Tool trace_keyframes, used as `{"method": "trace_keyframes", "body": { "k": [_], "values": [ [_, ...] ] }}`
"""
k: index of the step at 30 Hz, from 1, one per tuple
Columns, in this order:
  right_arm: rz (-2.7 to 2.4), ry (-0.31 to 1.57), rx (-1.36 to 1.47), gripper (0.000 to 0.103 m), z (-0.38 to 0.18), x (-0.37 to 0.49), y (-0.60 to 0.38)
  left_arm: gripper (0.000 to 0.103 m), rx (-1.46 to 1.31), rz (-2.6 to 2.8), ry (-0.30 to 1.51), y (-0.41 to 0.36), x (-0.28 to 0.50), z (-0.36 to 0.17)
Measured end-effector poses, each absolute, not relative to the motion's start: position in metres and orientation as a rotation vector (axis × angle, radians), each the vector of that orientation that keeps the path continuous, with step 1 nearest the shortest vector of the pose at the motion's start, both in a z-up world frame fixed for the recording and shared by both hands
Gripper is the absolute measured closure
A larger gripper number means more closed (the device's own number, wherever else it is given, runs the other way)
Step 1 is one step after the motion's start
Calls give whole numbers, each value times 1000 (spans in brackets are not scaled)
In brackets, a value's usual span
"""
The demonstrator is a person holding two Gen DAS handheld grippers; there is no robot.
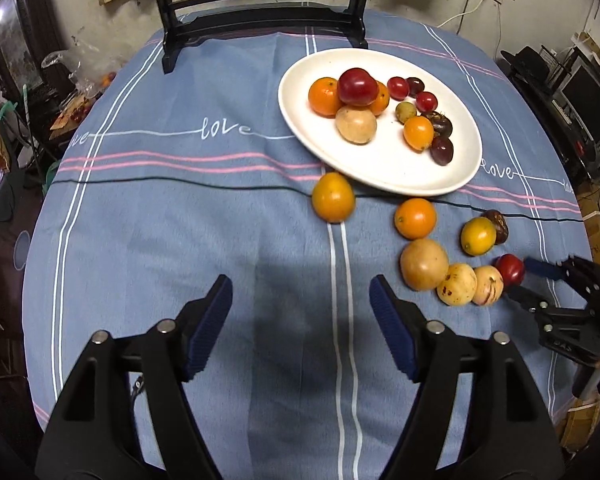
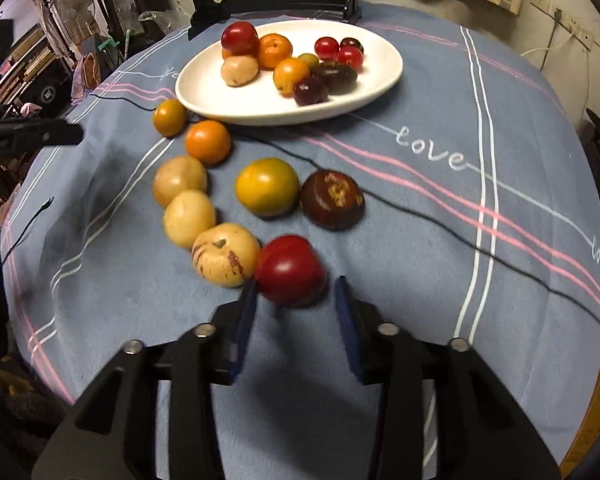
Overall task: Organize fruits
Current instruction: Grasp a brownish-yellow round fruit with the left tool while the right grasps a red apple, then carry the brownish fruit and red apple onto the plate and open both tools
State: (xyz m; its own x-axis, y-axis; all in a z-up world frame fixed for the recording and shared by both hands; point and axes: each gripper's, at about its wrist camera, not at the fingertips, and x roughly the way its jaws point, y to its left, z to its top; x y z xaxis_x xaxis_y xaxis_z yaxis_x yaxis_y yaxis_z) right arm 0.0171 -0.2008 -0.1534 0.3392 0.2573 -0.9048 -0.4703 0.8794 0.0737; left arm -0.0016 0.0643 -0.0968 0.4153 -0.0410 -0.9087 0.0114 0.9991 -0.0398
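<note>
My right gripper (image 2: 296, 292) has its jaws apart around the red fruit (image 2: 290, 270) on the surface (image 2: 420, 240); my left gripper's (image 1: 300, 300) jaws gape wide, holding nothing.

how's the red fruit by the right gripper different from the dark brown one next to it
The red fruit is bright, smooth and glossy; the dark brown fruit is dull with tan scarred patches. The red one sits at the tips of the right gripper, whose jaws stand open; the brown one lies farther off, beside a yellow fruit. Both are roundish and rest on the tablecloth, off the plate.
</note>
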Motion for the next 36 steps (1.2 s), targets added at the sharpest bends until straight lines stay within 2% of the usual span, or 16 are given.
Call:
{"method": "trace_keyframes", "body": {
  "k": [3,4,5,29,31,32,33,36],
  "values": [
    [494,1121,-196,46,-155,25,-202,27,-39,-32,1149,64,-4,-97],
    [501,1126,-184,49,-155,26,-202,27,-37,-34,1153,62,-4,-98],
    [536,1148,-151,64,-155,28,-203,27,-35,-39,1155,59,-3,-98],
    [555,1160,-51,64,-141,-4,-220,27,-105,-115,1339,-29,61,-162],
    [556,1160,-46,64,-141,-3,-220,29,-112,-112,1354,-30,61,-169],
    [554,1158,-44,64,-140,-3,-220,39,-124,-119,1350,-29,61,-168],
    [553,1156,-41,64,-140,-3,-220,59,-147,-140,1360,-27,61,-169],
    [553,1154,-36,64,-139,-2,-220,59,-140,-129,1351,-24,59,-168]
  ]
}}
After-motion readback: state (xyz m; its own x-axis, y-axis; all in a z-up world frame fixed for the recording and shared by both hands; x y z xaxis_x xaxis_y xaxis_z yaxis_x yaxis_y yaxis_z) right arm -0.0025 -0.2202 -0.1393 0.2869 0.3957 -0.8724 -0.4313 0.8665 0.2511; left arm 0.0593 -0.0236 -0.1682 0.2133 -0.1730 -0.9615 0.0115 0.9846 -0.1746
